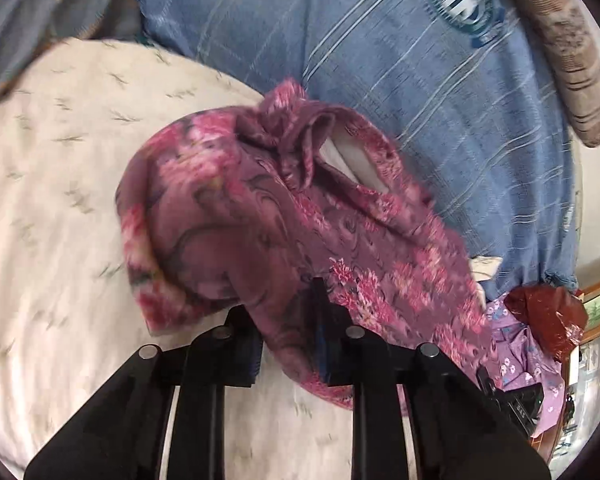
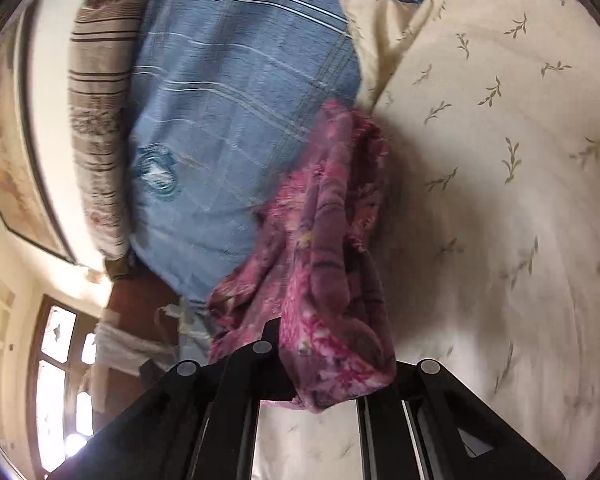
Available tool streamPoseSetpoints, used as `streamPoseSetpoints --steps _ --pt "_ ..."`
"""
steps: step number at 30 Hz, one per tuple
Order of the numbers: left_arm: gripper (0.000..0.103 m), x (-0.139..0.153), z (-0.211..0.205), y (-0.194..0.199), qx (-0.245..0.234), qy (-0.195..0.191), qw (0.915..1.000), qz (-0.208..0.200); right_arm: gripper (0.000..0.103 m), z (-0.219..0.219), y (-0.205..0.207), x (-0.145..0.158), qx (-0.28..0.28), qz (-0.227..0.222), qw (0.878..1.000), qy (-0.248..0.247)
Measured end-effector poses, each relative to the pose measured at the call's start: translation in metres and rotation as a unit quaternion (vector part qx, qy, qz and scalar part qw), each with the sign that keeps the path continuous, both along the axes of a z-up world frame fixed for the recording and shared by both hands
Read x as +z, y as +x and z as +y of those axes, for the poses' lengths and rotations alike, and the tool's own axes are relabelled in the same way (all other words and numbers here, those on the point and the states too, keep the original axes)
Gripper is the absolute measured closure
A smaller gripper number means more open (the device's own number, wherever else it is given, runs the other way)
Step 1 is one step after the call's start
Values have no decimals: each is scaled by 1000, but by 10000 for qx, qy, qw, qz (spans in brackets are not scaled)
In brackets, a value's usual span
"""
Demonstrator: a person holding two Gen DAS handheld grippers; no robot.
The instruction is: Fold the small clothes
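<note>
Between both tongs [image 1: 286, 320] [image 2: 324, 356], floral garment [image 1: 268, 216]

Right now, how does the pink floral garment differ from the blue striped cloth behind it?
The pink floral garment is bunched and lifted, gripped by the left gripper and right gripper; the blue striped cloth lies spread out. The garment is flowered, the cloth lined and larger. Both are soft fabric.

A home bedroom is indicated: a cream sheet with a leaf print [image 2: 500, 160] is spread as bedding, with a blue striped pillow [image 1: 400, 60] laid beside it and a wood-framed window [image 2: 56, 360] set beyond the pillow.
</note>
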State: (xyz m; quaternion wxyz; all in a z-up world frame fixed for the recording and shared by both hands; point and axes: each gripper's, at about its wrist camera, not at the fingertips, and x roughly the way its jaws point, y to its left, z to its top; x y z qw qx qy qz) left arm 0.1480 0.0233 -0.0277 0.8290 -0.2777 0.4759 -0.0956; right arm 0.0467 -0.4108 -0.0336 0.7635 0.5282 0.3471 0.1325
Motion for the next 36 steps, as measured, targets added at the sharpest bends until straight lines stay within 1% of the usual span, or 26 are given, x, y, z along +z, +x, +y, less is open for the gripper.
streamPoseSetpoints --steps 3,4,6,8,9,10,11,12,13,14,15,16,17,18,19,20,21,22,24,25,26,27,30,32,34,36 --pt "85 15 5 -46 -79 80 9999 -99 97 3 -36 20 198 -180 9996 126" --pt "85 17 5 -59 -117 86 9999 -65 97 3 -49 26 261 -206 9993 180" --pt "85 16 8 -92 -277 43 9995 111 97 0 -77 31 394 -170 9988 231" --pt "84 1 12 -125 -437 1 9982 408 97 -4 -113 26 475 18 9987 169" --pt "84 -11 11 -137 -550 21 9968 576 96 -6 -131 16 466 185 9987 124" --pt "84 -29 12 -148 -649 27 9942 856 92 -8 -146 3 396 442 9982 69" --pt "84 -40 15 -152 -614 2 9927 1036 92 -8 -154 -10 395 711 9967 13" --pt "84 -50 21 -157 -544 -103 9912 1201 90 -7 -161 -24 389 1026 9939 -76" --pt "84 -57 27 -160 -548 -263 9894 1321 85 -7 -169 -38 320 1390 9895 -251" --pt "84 -56 33 -163 -515 -335 9890 1343 84 -7 -175 -42 240 1486 9881 -321" --pt "84 -49 41 -167 -547 -348 9902 1236 84 -8 -181 -41 154 1479 9884 -305" --pt "84 -40 47 -172 -540 -259 9923 1082 81 -12 -187 -36 67 1413 9896 -275" --pt "84 -29 54 -178 -471 -92 9952 849 78 -16 -191 -26 -9 1301 9908 -367" --pt "82 -14 64 -186 -408 143 9977 526 70 -20 -195 -16 -103 1206 9911 -550" --pt "75 -5 70 -192 -375 276 9984 320 63 -26 -200 -3 -279 1095 9901 -832" --pt "60 1 77 -196 -339 321 9987 215 61 -32 -204 10 -465 973 9881 -1098" --pt "53 6 86 -197 -280 291 9991 125 56 -37 -207 19 -589 871 9863 -1270" --pt "48 6 91 -194 -248 206 9994 87 52 -41 -208 27 -679 796 9849 -1380" --pt "48 2 101 -191 -211 -52 9997 104 51 -46 -205 38 -722 724 9845 -1424" --pt "48 -5 101 -186 -246 -301 9990 199 51 -47 -202 40 -725 726 9843 -1436" --pt "48 -11 97 -186 -273 -447 9982 298 51 -45 -198 41 -729 732 9842 -1438" --pt "48 -22 95 -183 -323 -693 9960 471 51 -44 -197 41 -707 741 9846 -1419" --pt "48 -44 85 -186 -392 -1130 9898 769 51 -32 -193 36 -579 851 9847 -1405" --pt "48 -59 86 -188 -302 -1618 9815 978 51 -29 -196 28 -481 978 9849 -1344" --pt "48 -66 88 -188 -168 -1946 9750 1064 51 -24 -198 20 -397 1113 9852 -1238" --pt "48 -69 91 -184 -6 -2150 9705 1090 51 -20 -202 11 -277 1213 9865 -1068"
